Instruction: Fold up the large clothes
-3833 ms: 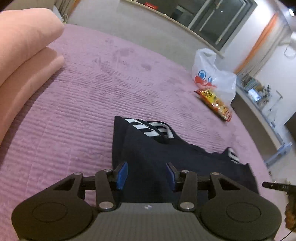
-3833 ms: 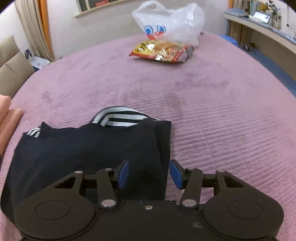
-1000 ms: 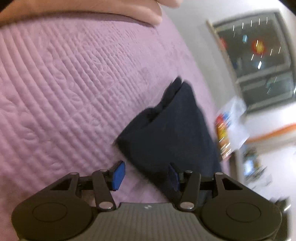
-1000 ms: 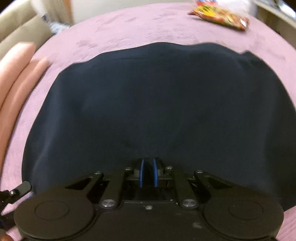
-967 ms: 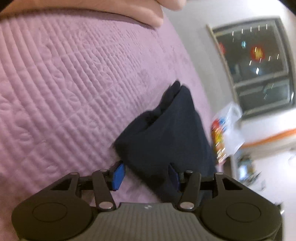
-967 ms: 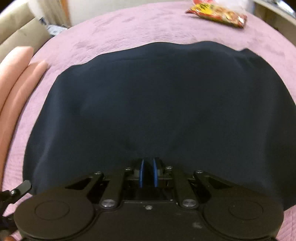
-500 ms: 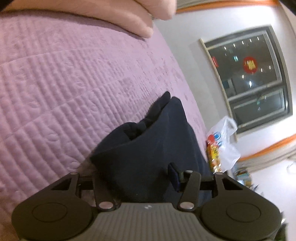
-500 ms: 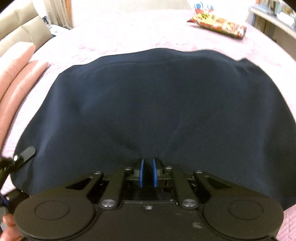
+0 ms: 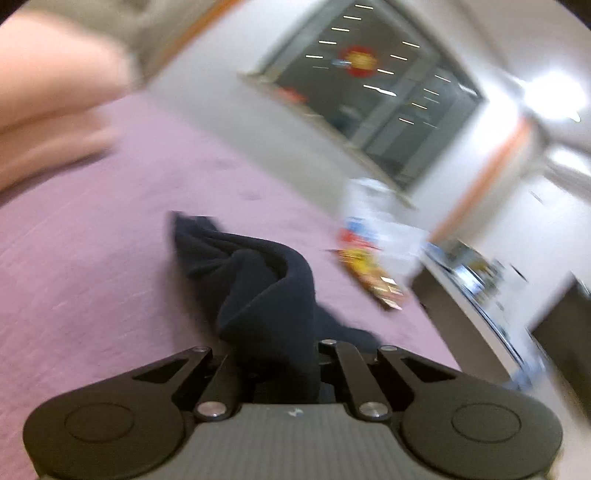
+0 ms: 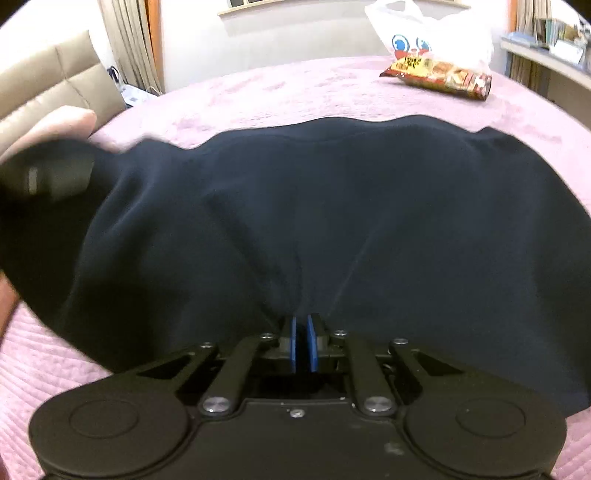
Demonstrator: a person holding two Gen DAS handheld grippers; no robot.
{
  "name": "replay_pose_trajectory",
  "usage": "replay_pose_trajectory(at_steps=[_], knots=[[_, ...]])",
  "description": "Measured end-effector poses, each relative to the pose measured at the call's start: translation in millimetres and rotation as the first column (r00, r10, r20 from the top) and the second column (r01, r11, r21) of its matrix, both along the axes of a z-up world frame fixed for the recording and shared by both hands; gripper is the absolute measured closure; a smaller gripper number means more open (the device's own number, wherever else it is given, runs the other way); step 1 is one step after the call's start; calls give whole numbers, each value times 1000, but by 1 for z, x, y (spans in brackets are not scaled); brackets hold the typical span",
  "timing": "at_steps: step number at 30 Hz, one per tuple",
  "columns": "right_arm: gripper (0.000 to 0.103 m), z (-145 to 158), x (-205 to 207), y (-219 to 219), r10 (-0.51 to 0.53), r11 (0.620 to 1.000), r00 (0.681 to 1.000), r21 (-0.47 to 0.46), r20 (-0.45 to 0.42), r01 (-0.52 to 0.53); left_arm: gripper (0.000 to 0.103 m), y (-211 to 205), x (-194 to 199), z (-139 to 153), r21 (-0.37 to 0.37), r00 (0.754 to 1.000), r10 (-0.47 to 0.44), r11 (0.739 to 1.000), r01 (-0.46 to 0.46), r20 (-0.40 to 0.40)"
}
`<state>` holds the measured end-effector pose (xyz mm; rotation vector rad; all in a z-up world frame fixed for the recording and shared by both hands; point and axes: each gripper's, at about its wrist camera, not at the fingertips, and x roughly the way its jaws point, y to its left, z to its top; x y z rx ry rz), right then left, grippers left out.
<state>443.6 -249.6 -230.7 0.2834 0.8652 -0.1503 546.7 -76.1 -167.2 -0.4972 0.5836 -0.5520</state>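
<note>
On purple quilt [image 10: 295,88], 12 o'clock | my left gripper [image 9: 280,369] just clamped onto navy garment [image 10: 332,206] corner | right gripper [image 10: 303,343] pinches its near hem.

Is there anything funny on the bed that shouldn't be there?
Yes. A snack packet and a white plastic bag lie on the purple bedspread, beyond the dark garment being folded. Food on a bed looks out of place.

Bare quilted pink-purple bedspread [image 10: 314,85] lies open to you across the upper middle of the right view — only the white plastic bag [image 10: 436,33] and red-yellow snack packet [image 10: 439,79] crowd the upper right, pink pillows [image 9: 48,107] upper left.
</note>
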Motion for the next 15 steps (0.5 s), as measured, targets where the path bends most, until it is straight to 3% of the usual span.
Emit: replay_pose_trajectory(at_steps=[1,3,5,7,9,11,15], knots=[[91,1,-1,-9,-2,999,1000,49,4,2,98,-20,-3,12,15,998,-50,999,49,35],[94,0,-5,-46,-13,971,1000,241,2,12,98,-57,-10,28,17,987,-141,990,140,76],[103,0,-8,-89,-46,897,999,438,-25,52,98,-93,-19,39,17,967,-233,972,232,106],[103,7,-22,-130,-100,855,995,509,-26,99,98,-131,-31,49,45,936,-326,945,323,133],[102,24,-38,-165,-136,881,991,457,6,119,98,-169,-41,48,79,906,-402,916,394,132],[88,40,-54,-204,-188,915,982,368,21,167,98,-202,-50,36,112,887,-452,890,441,99],[87,50,-63,-276,-269,946,963,189,-3,265,98,-264,-67,-18,301,886,-462,842,449,-29]])
